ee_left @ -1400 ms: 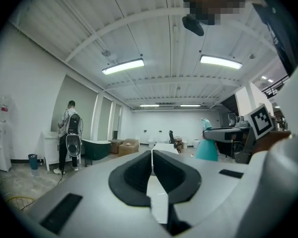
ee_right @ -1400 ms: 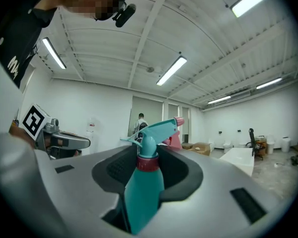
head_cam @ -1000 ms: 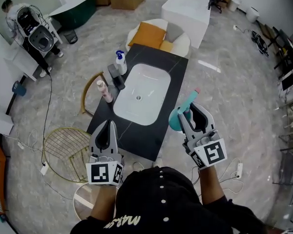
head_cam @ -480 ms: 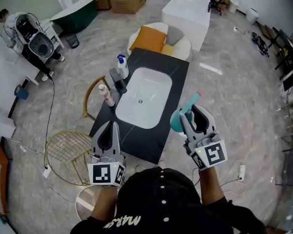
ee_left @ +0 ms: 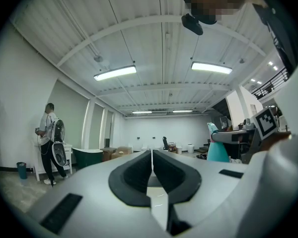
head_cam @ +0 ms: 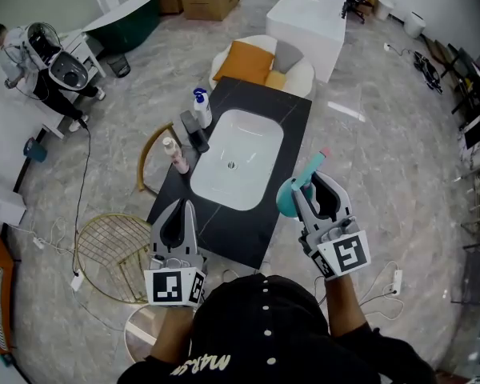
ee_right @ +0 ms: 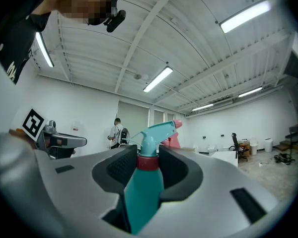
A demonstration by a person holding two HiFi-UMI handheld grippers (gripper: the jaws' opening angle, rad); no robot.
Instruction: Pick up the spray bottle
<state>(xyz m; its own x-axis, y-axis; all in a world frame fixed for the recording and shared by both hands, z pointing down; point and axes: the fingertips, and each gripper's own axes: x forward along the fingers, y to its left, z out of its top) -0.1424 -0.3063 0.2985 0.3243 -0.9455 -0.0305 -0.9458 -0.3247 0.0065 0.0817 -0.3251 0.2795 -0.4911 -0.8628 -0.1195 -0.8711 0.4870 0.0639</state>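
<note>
Off the right edge of the black counter [head_cam: 228, 229], the right gripper [head_cam: 310, 184] clamps the teal spray bottle [head_cam: 289, 199] just under its red collar. It looks like light, slick plastic, so that neck seems the surest hold. The left gripper [head_cam: 178, 208] is closed on nothing.

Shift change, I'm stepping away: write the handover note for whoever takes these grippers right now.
Right gripper: shut on the teal plastic spray bottle with a pink nozzle tip, gripped at its red collar.
Left gripper: shut, empty, by the near end of the black counter with a white basin.
Done: bottle lifted, off the counter beside its right edge.
Left: only to keep the grip.
</note>
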